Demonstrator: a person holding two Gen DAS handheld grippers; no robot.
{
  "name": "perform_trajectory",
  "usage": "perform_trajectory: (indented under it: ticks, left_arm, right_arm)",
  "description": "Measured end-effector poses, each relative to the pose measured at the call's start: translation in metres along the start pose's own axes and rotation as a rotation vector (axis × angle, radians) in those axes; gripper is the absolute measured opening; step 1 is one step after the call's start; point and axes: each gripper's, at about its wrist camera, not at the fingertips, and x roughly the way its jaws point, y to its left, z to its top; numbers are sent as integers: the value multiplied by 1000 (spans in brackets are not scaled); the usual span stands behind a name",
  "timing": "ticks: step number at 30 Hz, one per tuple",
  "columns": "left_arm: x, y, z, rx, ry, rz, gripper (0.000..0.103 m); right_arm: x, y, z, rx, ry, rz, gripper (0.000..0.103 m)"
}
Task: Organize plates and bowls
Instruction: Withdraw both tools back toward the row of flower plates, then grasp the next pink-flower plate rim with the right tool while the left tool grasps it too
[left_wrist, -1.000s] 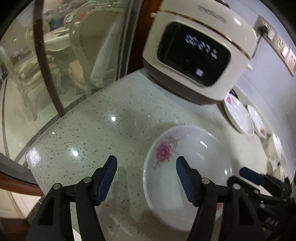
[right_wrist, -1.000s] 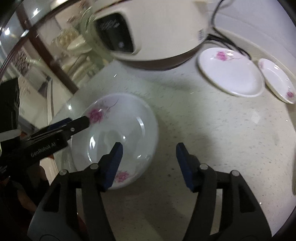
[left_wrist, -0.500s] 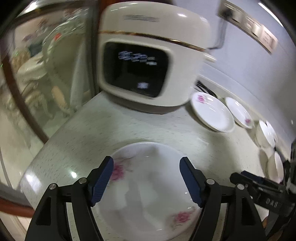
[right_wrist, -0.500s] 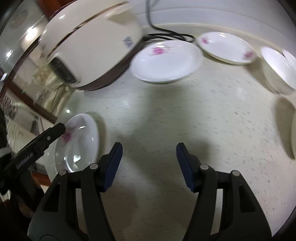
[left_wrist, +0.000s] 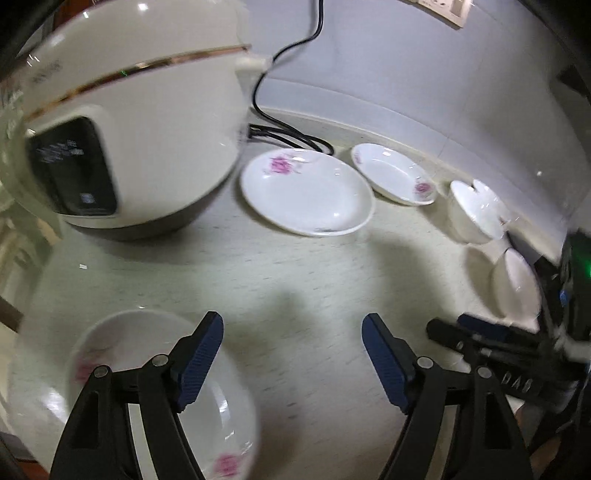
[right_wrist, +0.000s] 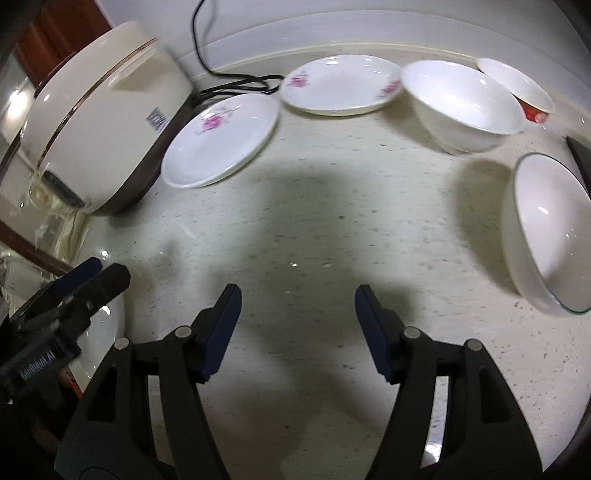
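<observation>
I find my left hand-held gripper released, jaws spread wide over bare surface and grasping nothing; the floral plate sits at the lower left of the left wrist frame, partly under the left finger, near the surface's edge. My right hand-held gripper is likewise released and empty, hovering above the speckled surface at lower centre of its frame. The remaining crockery lies in an arc along the back wall: a large plate just beside the rice cooker, a second plate, then three bowls toward the right. I judge this spread is unsorted stock awaiting stacking, and the near plate likely marks the stack's base.
</observation>
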Motion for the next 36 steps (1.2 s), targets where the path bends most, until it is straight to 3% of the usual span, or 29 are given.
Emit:
perform_trajectory:
  ticks: [4, 14, 20, 30, 33, 36]
  left_arm:
    - [14, -2, 15, -83, 55, -77, 78]
    - [48, 16, 42, -256, 121, -83, 78]
    - [56, 16, 49, -241, 115, -73, 78]
    - [73, 33, 62, -315, 124, -75, 78]
    - [75, 35, 64, -324, 125, -79, 78]
    - [78, 37, 65, -328, 130, -71, 78]
  right_arm:
    - [-3, -8, 7, 13, -6, 19, 67]
    - [12, -9, 54, 69, -29, 59, 67]
    - [40, -5, 89, 97, 14, 77, 67]
    - [78, 21, 132, 52, 44, 83, 67]
    - [85, 25, 139, 53, 40, 79, 65]
    - [91, 28, 141, 33, 41, 84, 55]
